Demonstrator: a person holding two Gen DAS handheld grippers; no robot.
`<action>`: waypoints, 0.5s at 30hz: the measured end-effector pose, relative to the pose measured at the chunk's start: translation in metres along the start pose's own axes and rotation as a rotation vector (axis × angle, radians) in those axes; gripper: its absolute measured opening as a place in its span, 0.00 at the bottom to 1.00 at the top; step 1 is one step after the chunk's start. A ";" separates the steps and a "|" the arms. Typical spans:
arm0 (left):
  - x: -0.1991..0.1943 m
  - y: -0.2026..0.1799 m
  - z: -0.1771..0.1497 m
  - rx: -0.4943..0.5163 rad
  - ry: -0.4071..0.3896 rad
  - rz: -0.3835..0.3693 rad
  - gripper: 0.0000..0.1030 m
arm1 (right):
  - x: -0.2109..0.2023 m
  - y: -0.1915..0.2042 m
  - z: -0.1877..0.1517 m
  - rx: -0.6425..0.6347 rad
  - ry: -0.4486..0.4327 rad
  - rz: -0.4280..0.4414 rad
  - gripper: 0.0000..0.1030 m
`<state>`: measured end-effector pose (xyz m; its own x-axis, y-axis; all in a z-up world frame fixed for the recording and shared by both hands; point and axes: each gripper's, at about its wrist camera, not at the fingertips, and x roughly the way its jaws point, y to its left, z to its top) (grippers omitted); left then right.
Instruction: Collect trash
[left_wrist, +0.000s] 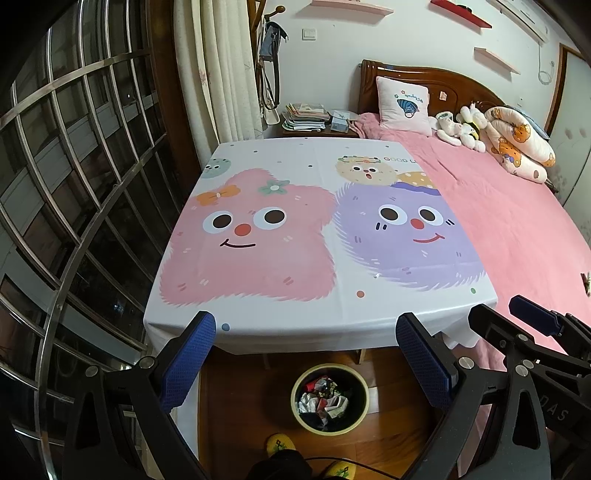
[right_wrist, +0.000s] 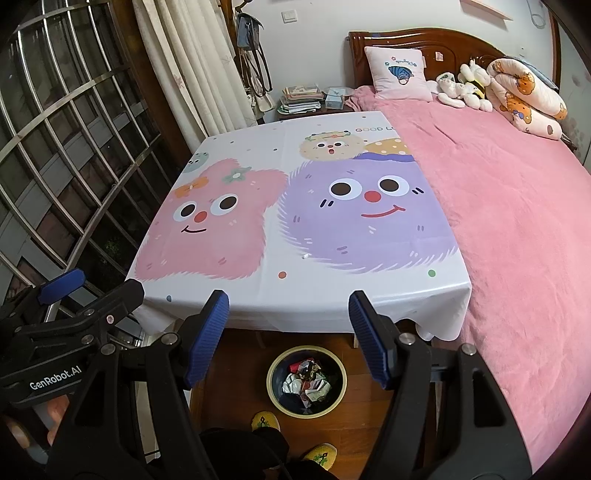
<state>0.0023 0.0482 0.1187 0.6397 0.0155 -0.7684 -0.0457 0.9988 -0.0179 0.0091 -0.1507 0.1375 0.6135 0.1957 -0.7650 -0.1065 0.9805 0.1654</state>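
I have both tongs held side by side above the near edge of the table (left_wrist: 295, 332), pointing down over it. My left gripper (left_wrist: 306, 358) stands wide open with nothing between its blue pads. My right gripper (right_wrist: 288, 336) is also parted, a bit narrower, and grips nothing. The trash (left_wrist: 325, 400) lies crumpled inside the round bin (left_wrist: 364, 384) on the wooden floor just under the table's near edge, below and between the fingers of each gripper. A tiny white scrap (right_wrist: 305, 255) sits on the table's cartoon cloth (right_wrist: 258, 229), beyond the fingertips. My yellow slippers (right_wrist: 266, 421) stand just nearer than the bin.
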 end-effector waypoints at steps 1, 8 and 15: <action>0.000 0.000 0.000 0.000 0.000 0.000 0.97 | 0.000 0.000 0.000 0.000 0.001 0.000 0.63; -0.004 0.003 -0.004 0.007 -0.002 -0.010 0.96 | -0.004 0.003 -0.003 0.008 0.001 -0.013 0.63; -0.005 -0.002 -0.013 0.028 0.001 -0.043 0.96 | -0.013 0.000 -0.016 0.028 0.001 -0.040 0.63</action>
<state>-0.0109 0.0451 0.1143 0.6395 -0.0280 -0.7682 0.0037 0.9994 -0.0333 -0.0115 -0.1531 0.1374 0.6162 0.1563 -0.7719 -0.0595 0.9866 0.1522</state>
